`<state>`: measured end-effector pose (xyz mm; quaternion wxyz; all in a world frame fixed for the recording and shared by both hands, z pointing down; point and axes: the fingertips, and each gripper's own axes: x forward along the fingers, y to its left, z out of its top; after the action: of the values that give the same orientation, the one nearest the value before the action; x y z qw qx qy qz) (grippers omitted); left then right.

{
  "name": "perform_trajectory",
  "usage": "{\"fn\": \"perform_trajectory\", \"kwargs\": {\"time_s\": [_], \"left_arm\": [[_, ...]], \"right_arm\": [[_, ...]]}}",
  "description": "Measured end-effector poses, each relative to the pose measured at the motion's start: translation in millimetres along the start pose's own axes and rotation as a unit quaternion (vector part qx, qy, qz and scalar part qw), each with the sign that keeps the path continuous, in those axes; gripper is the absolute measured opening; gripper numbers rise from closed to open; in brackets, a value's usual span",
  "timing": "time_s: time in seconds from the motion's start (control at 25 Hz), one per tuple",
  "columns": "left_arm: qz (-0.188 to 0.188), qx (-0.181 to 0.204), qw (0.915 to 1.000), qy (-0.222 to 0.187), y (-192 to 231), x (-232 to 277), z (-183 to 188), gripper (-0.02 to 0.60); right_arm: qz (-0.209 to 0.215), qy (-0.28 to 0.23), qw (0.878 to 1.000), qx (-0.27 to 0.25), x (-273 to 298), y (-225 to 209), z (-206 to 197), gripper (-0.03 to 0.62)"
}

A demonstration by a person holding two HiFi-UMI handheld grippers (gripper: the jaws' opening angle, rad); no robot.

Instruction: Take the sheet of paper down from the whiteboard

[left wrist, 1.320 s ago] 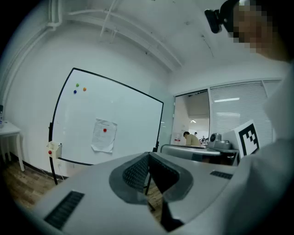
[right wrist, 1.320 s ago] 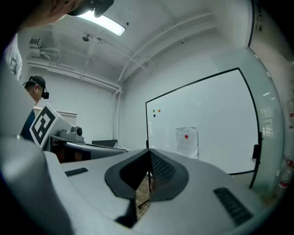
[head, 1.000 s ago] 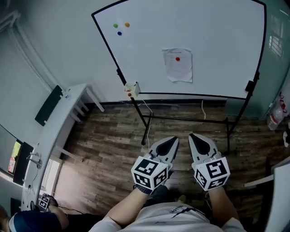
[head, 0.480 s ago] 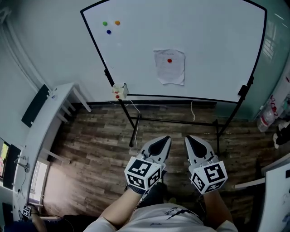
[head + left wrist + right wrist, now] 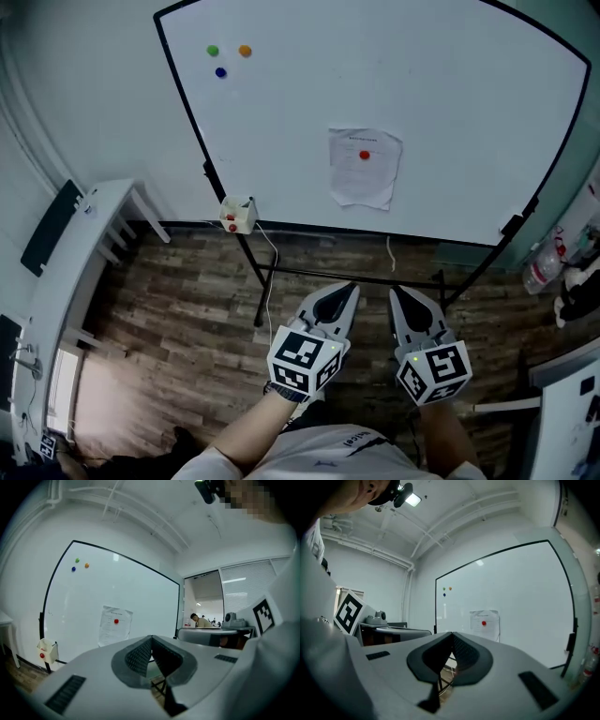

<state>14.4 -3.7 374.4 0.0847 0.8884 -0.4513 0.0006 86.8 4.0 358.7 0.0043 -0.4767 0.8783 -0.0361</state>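
A white printed sheet of paper [image 5: 364,169] hangs on the whiteboard [image 5: 450,103], pinned by a red round magnet [image 5: 365,155]. The same sheet [image 5: 114,626] shows in the left gripper view and again [image 5: 484,624] in the right gripper view, well beyond the jaws. My left gripper [image 5: 349,289] and right gripper [image 5: 396,292] are held side by side below the board, both pointing toward it. Each is shut with nothing between its jaws, and both are still some way short of the sheet.
Green, orange and blue magnets [image 5: 228,57] sit at the board's upper left. A small white box [image 5: 238,215] hangs at the board's lower left corner. The black stand's legs [image 5: 262,281] cross the wood floor. A white table [image 5: 75,253] stands at the left.
Both grippers and the head have moved toward the whiteboard. The board and the sheet now look larger and closer. Both jaws stayed shut.
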Motion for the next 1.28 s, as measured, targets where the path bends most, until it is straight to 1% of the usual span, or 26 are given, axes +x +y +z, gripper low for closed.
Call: {"fn": "perform_trajectory", "kwargs": {"time_s": [0.16, 0.28, 0.4, 0.56, 0.68, 0.84, 1.04, 1.16, 1.24, 1.28], "left_arm": [[-0.015, 0.011, 0.9998, 0.006, 48, 36, 12, 0.012], [-0.029, 0.02, 0.9994, 0.006, 77, 63, 16, 0.012], [-0.036, 0.013, 0.9992, 0.009, 102, 85, 15, 0.012], [-0.032, 0.008, 0.9994, 0.012, 128, 110, 15, 0.012], [-0.02, 0.01, 0.9997, 0.012, 151, 132, 17, 0.012], [0.005, 0.021, 0.9996, 0.016, 179, 163, 24, 0.012], [0.042, 0.043, 0.9979, 0.023, 210, 206, 38, 0.012], [0.066, 0.048, 0.9963, 0.027, 228, 226, 41, 0.012], [0.08, 0.048, 0.9952, 0.029, 239, 235, 41, 0.012], [0.086, 0.048, 0.9947, 0.028, 244, 239, 42, 0.012]], "right_arm": [[-0.022, 0.001, 1.0, -0.004, 58, -13, 10, 0.012], [-0.044, 0.001, 0.999, -0.007, 93, -28, 10, 0.012], [-0.059, 0.008, 0.998, -0.014, 120, -37, 8, 0.012], [-0.067, 0.016, 0.997, -0.017, 152, -55, 6, 0.012], [-0.066, 0.012, 0.998, -0.014, 182, -73, 3, 0.012], [-0.057, 0.005, 0.998, -0.021, 223, -98, 3, 0.012], [-0.035, 0.0, 0.999, -0.025, 272, -132, 8, 0.014], [-0.022, 0.005, 0.999, -0.026, 300, -152, 4, 0.015], [-0.017, 0.012, 0.999, -0.026, 316, -162, -1, 0.034], [-0.015, 0.016, 0.999, -0.027, 323, -166, -3, 0.066]]}}
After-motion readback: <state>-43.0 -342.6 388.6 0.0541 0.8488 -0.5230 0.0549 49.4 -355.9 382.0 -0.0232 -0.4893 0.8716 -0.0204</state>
